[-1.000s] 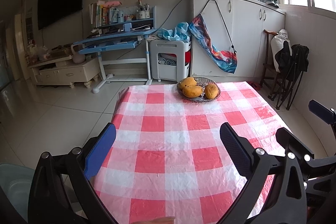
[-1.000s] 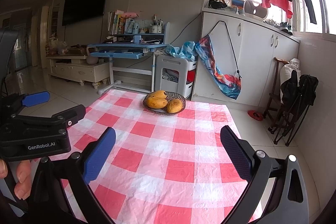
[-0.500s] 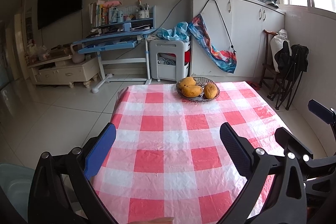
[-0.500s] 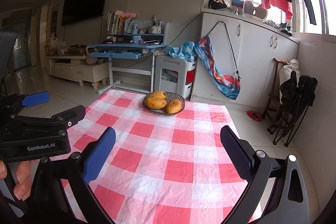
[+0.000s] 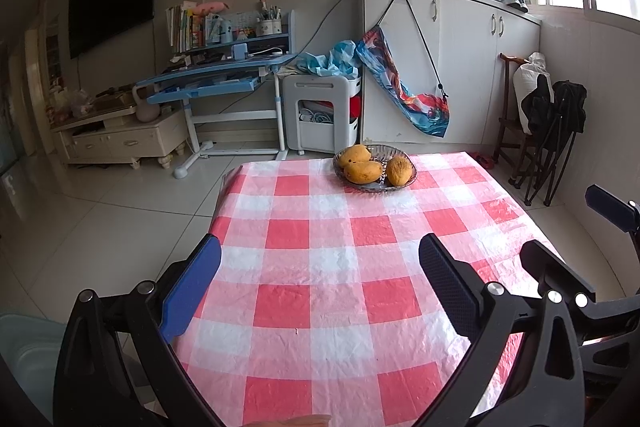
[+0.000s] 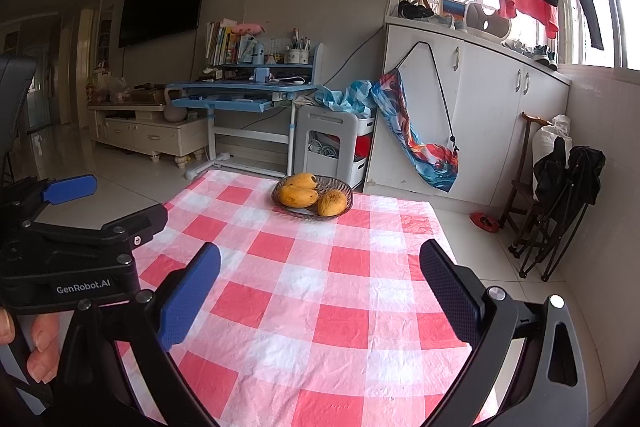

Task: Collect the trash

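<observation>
My left gripper [image 5: 320,283] is open and empty above the near part of a table with a red and white checked cloth [image 5: 360,291]. My right gripper [image 6: 320,291] is open and empty over the same cloth [image 6: 320,307]. The left gripper also shows at the left of the right wrist view [image 6: 108,203], and the right gripper at the right edge of the left wrist view [image 5: 576,235]. No trash shows on the cloth in either view.
A glass bowl [image 5: 376,171] with three mangoes stands at the table's far edge; it also shows in the right wrist view [image 6: 313,195]. Behind are a blue desk [image 5: 216,83], a white cart [image 5: 320,115], white cabinets [image 5: 448,67] and folded chairs [image 5: 548,139]. A pale bin edge [image 5: 24,351] sits low left.
Both views have drifted very slightly; the bowl sits a touch higher in the frames. Both grippers stay open and empty.
</observation>
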A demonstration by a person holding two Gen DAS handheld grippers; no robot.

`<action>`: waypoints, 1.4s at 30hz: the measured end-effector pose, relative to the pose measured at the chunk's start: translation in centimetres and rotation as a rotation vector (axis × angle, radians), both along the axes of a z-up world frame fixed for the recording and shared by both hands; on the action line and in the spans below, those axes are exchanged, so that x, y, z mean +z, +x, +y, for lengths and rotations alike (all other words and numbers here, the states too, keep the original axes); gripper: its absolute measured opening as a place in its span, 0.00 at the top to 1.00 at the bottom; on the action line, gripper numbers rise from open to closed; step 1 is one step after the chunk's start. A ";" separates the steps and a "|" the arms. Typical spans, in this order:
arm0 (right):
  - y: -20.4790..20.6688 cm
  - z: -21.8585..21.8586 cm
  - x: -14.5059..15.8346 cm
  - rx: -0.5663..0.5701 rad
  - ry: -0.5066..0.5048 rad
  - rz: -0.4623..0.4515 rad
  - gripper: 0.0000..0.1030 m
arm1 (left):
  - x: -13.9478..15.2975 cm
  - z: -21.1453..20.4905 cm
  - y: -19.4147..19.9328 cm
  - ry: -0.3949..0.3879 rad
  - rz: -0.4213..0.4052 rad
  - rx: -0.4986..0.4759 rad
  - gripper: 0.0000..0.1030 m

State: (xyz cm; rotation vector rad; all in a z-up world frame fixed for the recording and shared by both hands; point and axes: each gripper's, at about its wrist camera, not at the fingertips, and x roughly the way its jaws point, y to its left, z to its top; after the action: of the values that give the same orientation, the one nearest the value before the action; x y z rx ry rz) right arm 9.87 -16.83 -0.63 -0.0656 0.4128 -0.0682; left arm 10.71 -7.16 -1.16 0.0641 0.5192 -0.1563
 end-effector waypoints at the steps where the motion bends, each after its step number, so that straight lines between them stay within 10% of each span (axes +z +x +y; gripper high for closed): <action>1: 0.0 0.0 0.0 0.000 0.000 0.001 0.07 | 0.0 0.0 0.0 0.000 0.000 0.000 0.07; 42: 0.2 -1.0 0.5 -0.025 0.005 -0.013 0.07 | -0.4 -1.5 -0.4 -0.010 -0.006 0.001 0.07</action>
State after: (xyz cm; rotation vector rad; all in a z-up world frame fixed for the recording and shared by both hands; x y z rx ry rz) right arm 10.02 -17.80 -0.13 -0.0550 0.4013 -0.0920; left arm 10.29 -8.64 -1.58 0.0544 0.5124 -0.1574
